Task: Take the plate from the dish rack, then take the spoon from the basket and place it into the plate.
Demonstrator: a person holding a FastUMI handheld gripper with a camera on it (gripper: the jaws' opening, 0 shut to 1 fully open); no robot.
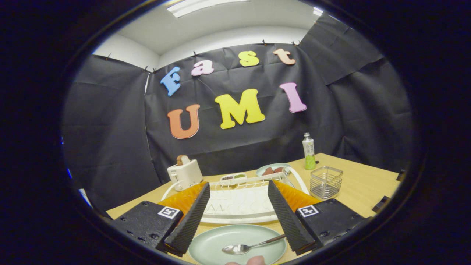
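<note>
Gripper view: gripper (237,217) fingers spread wide, holding nothing. Plate (220,244), pale green, on table (360,184) between the fingers, just before rack (239,200). Spoon (250,246) lies in plate, bowl left, dark handle right. Judged light, stiff, slippery metal; best pinched mid-handle. Basket (325,181) beyond, right.

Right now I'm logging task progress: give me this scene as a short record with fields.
plate: on the table, in front of the dish rack
spoon: lying in the plate
basket: wire, beside the rack
gripper: jaws open, holding nothing
task state: spoon appears placed
</note>
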